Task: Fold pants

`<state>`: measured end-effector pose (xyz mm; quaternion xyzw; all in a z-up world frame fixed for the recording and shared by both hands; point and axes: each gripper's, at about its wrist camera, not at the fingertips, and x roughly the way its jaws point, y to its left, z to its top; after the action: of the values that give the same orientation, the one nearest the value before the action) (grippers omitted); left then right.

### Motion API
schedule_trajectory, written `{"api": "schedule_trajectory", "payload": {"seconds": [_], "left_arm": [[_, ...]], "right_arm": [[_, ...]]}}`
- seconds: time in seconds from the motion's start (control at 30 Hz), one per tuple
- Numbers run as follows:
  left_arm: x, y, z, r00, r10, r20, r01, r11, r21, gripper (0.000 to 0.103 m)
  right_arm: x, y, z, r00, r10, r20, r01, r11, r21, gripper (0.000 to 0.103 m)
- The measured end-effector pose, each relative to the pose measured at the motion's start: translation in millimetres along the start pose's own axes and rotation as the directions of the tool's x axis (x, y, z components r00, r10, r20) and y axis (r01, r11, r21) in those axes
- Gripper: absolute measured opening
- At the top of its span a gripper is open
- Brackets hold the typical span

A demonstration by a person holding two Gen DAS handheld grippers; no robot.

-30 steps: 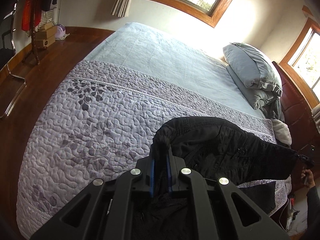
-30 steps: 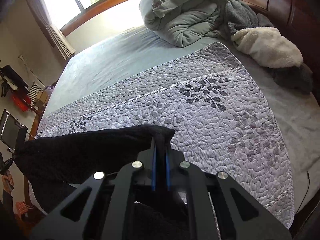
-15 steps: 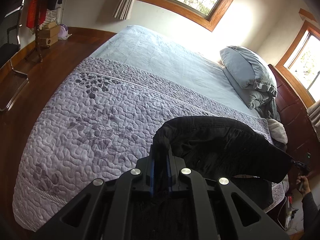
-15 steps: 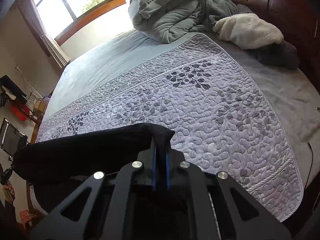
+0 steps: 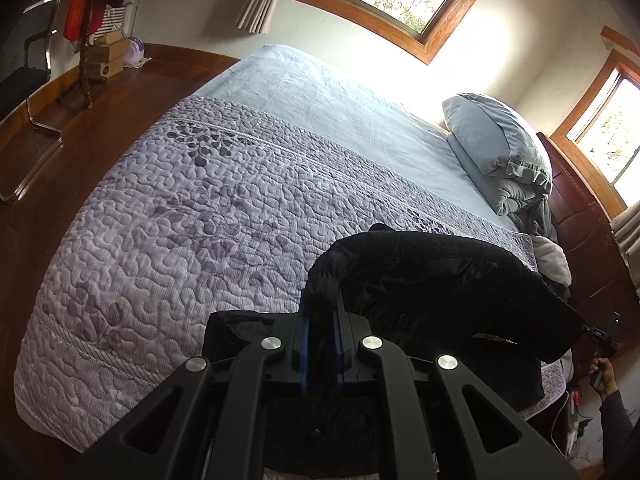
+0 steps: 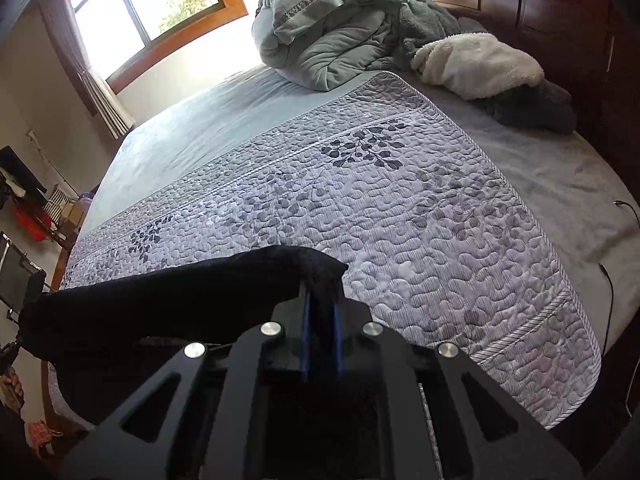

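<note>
Readable writing: none; no brand, label or lettering can be made out on the pants, the grippers or the bedding in either view.
Pants: black pants [image 5: 440, 280], held up by their upper edge above the near side of the bed, stretched between the two grippers; the cloth hangs down from that edge, over the quilt.
Left gripper: left gripper [image 5: 320, 312] clamped tight on one corner of the pants, its blue-lined fingers [image 5: 305, 344] pressed together with black cloth bunched between them.
Right gripper: right gripper [image 6: 320, 304] pinching the other corner of the pants [image 6: 180, 300], its jaws just starting to ease apart with the cloth between them.
Bed: lilac quilt [image 5: 180, 220] with a grey leaf print, laid across a pale blue sheet [image 5: 340, 112].
Head of bed: folded grey-blue duvet [image 6: 328, 28], a cream fleece [image 6: 476, 64] and a dark grey blanket [image 6: 536, 108] against the wooden headboard [image 6: 520, 0].
Person: only a hand [image 5: 602, 372] and dark sleeve at the right edge of the left view.
Hidden: the lower pants, behind the gripper bodies; legs and waistband cannot be told apart.
Hard to make out: clutter by the far wall, a red item [image 5: 78, 12] and cardboard boxes [image 5: 106, 60], too small to identify further.
Cut off: a metal-framed chair [image 5: 24, 80] at the left edge.
</note>
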<state>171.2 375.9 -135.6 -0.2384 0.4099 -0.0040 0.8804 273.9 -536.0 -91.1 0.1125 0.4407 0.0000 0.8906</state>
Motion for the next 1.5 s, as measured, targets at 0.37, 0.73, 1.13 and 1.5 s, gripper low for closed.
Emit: {"api": "schedule_trajectory", "payload": {"seconds": [0.37,0.73,1.13,1.5], "left_arm": [[-4.7,19.9,-34.6,1.000,-0.002,-0.009,0.002,1.000,-0.014,0.009],[-7.3,29.8,-68.0,0.999,0.006,-0.038,-0.006,1.000,0.007,0.012],[11.4,39.6,-126.7,0.983,0.123,-0.139,-0.114,0.991,0.074,0.016],[-25.4,88.2,-166.0,0.981,0.189,-0.045,-0.194,0.958,-0.211,0.042]], "right_arm": [[-13.8,-6.4,-34.4,0.999,-0.029,0.024,0.028,0.999,0.040,0.011],[-28.3,-4.8,-70.4,0.998,-0.051,0.045,0.049,0.998,0.043,0.014],[-35.8,7.9,-110.1,0.996,-0.068,0.058,0.066,0.997,0.027,0.019],[-33.7,5.6,-125.4,0.997,-0.065,0.045,0.062,0.996,0.071,0.020]]}}
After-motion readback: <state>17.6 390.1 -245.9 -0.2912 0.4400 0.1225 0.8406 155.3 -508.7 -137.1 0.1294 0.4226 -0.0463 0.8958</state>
